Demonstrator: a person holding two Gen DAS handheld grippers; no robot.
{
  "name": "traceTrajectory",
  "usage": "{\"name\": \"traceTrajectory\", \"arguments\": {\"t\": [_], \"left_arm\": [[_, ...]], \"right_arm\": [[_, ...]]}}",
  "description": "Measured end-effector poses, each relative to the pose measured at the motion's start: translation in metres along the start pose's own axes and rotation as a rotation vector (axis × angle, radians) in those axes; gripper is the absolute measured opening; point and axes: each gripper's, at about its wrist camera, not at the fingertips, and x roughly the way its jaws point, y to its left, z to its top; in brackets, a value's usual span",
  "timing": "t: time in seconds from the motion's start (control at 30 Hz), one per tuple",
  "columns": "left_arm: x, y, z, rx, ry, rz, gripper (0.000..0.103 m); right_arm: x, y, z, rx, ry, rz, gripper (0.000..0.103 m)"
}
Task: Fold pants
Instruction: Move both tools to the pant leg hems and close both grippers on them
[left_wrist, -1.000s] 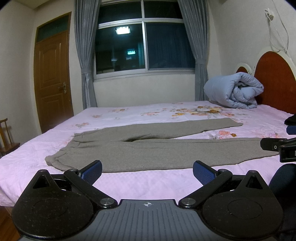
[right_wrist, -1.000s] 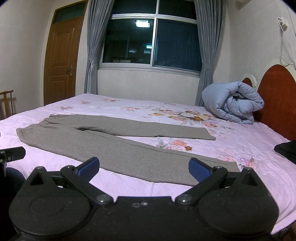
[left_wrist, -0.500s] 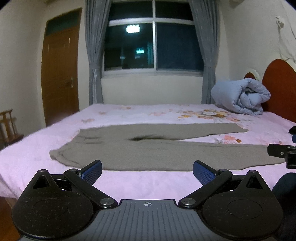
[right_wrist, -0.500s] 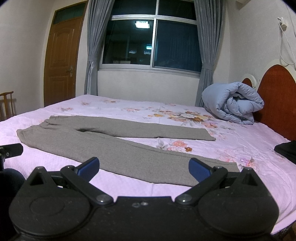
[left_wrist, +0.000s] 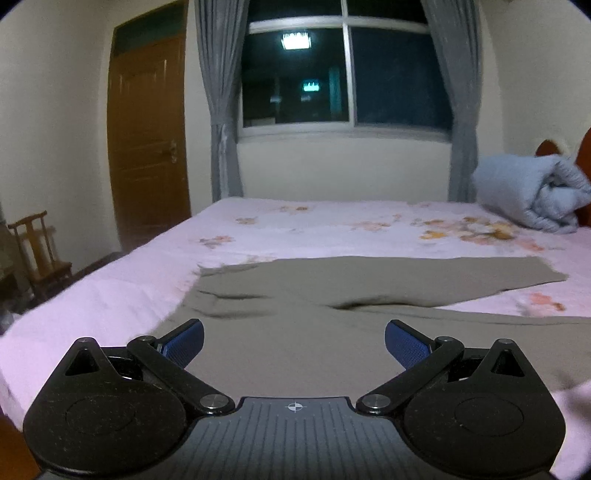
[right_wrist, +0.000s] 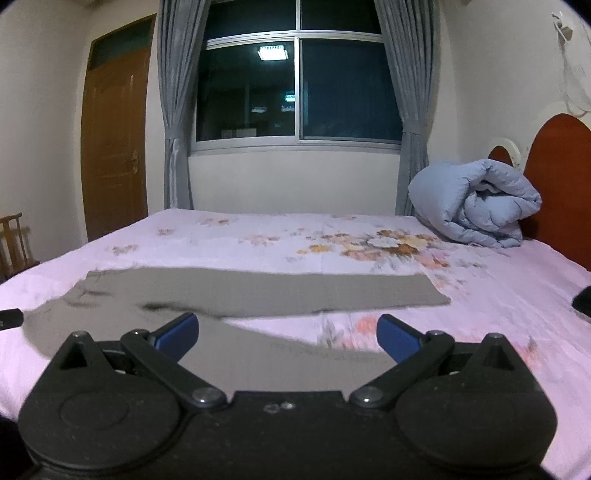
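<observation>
Grey-brown pants (left_wrist: 303, 332) lie flat on the pink floral bed (left_wrist: 110, 295), waist to the left and both legs running right, spread in a narrow V. My left gripper (left_wrist: 294, 341) is open and empty, low over the waist and hip part of the near leg. The pants also show in the right wrist view (right_wrist: 258, 291). My right gripper (right_wrist: 287, 338) is open and empty, low over the near leg, with the far leg lying ahead of it. The near leg's hem is hidden behind the right gripper.
A rolled blue duvet (right_wrist: 476, 203) lies at the red wooden headboard (right_wrist: 557, 181) on the right. A dark object (right_wrist: 583, 301) sits at the bed's right edge. A wooden chair (left_wrist: 40, 251) and a brown door (left_wrist: 147, 147) stand left; a curtained window (right_wrist: 299, 92) is behind.
Both grippers have moved forward and down over the bed, so the pants now lie right under their fingers. Both stay open. The pants have not moved.
</observation>
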Motion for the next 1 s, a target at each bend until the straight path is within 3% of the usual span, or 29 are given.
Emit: {"name": "traceTrajectory", "arguments": {"t": [0.37, 0.63, 0.83, 0.87, 0.9, 0.97, 1.0], "left_arm": [[0.180, 0.074, 0.056, 0.021, 0.118, 0.112, 0.103], [0.306, 0.113, 0.070, -0.089, 0.159, 0.129, 0.103], [0.396, 0.141, 0.065, -0.217, 0.258, 0.122, 0.103], [0.406, 0.142, 0.064, -0.226, 0.266, 0.120, 0.098], [0.415, 0.142, 0.062, -0.231, 0.276, 0.119, 0.083], [0.431, 0.144, 0.060, -0.250, 0.295, 0.117, 0.074], [0.439, 0.145, 0.058, -0.263, 0.308, 0.113, 0.064]], "right_arm": [[0.136, 0.013, 0.036, -0.017, 0.051, -0.004, 0.097], [0.255, 0.038, 0.050, -0.043, 0.116, 0.015, 0.097], [0.318, 0.049, 0.051, -0.045, 0.136, 0.035, 0.097], [0.325, 0.050, 0.049, -0.042, 0.140, 0.039, 0.097], [0.331, 0.050, 0.047, -0.039, 0.144, 0.042, 0.097], [0.341, 0.050, 0.042, -0.038, 0.155, 0.048, 0.097], [0.345, 0.050, 0.039, -0.038, 0.158, 0.051, 0.097]]}}
